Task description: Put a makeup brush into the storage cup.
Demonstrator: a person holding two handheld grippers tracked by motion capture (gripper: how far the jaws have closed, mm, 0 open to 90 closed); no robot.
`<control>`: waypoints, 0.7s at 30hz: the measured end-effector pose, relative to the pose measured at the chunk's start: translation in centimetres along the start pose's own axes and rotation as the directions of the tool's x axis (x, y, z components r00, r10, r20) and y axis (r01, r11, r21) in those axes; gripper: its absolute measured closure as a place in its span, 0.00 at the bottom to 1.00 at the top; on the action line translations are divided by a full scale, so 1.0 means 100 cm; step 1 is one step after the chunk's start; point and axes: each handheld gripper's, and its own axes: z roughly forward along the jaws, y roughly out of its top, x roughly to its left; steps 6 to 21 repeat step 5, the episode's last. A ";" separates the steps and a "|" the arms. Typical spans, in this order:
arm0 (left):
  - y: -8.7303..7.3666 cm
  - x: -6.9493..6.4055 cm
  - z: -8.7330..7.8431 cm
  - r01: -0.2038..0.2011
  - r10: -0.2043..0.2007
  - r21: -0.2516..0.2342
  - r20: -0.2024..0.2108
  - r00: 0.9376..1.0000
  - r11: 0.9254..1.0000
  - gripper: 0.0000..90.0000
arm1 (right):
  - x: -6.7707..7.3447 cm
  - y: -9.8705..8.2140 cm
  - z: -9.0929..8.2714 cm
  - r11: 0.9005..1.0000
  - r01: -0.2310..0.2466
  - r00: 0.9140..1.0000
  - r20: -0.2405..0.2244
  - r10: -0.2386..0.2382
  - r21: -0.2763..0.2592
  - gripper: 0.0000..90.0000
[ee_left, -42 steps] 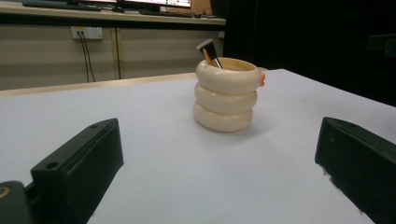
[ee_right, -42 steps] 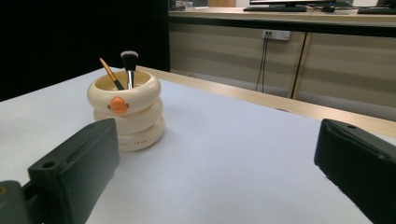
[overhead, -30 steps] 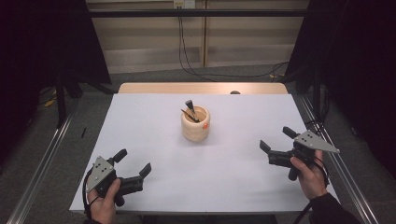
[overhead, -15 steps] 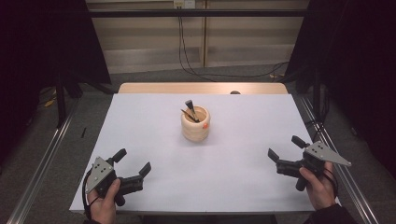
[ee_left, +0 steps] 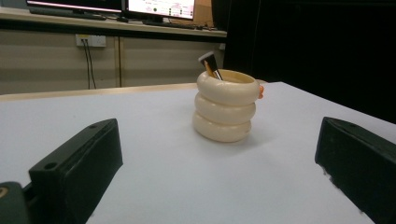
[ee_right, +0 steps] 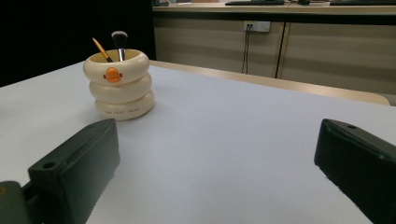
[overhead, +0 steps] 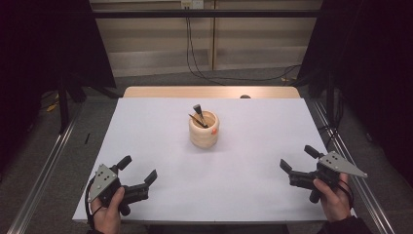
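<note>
Item one: a cream, glossy holder shaped as three stacked rings (overhead: 204, 130), with a small orange duck-bill mark on its top ring, standing upright a little toward twelve o'clock of the middle of the white-covered tabletop (overhead: 253, 146). In it: a black-handled makeup brush with a dark tuft (overhead: 198, 111) and a thin orange-yellow stick (overhead: 196, 118), both leaning toward ten o'clock over the rim in the high view. Item two: the left claw (overhead: 139, 173), black, two-jawed, held in the person's hand at about seven o'clock on the tabletop, near its front edge; jaws spread wide with nothing between them, pointing toward the holder at roughly two o'clock from it. In the left gripper view the holder (ee_left: 226, 106) stands between the two parted jaws, well apart from them. Item three: the right claw (overhead: 297, 159), same build, grey three-cornered plate on top, held at about four o'clock near the right edge; jaws likewise wide apart and gripping nothing. In the right gripper view the holder (ee_right: 122, 84) sits toward ten o'clock, duck-bill mark facing the camera, well clear of both jaws.
</note>
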 end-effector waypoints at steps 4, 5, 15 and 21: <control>0.000 0.000 0.000 0.000 0.000 0.000 0.002 1.000 1.000 0.01 | 0.000 0.000 0.000 1.000 0.002 1.000 0.005 -0.002 -0.001 0.00; 0.000 0.000 0.000 -0.004 0.004 0.004 0.002 1.000 1.000 0.01 | 0.000 0.000 0.000 1.000 0.001 1.000 0.000 -0.001 -0.002 0.00; 0.000 0.000 0.000 -0.004 0.004 0.004 0.002 1.000 1.000 0.01 | 0.000 0.000 0.000 1.000 0.001 1.000 0.000 -0.001 -0.002 0.00; 0.000 0.000 0.000 -0.004 0.004 0.004 0.002 1.000 1.000 0.01 | 0.000 0.000 0.000 1.000 0.001 1.000 0.000 -0.001 -0.002 0.00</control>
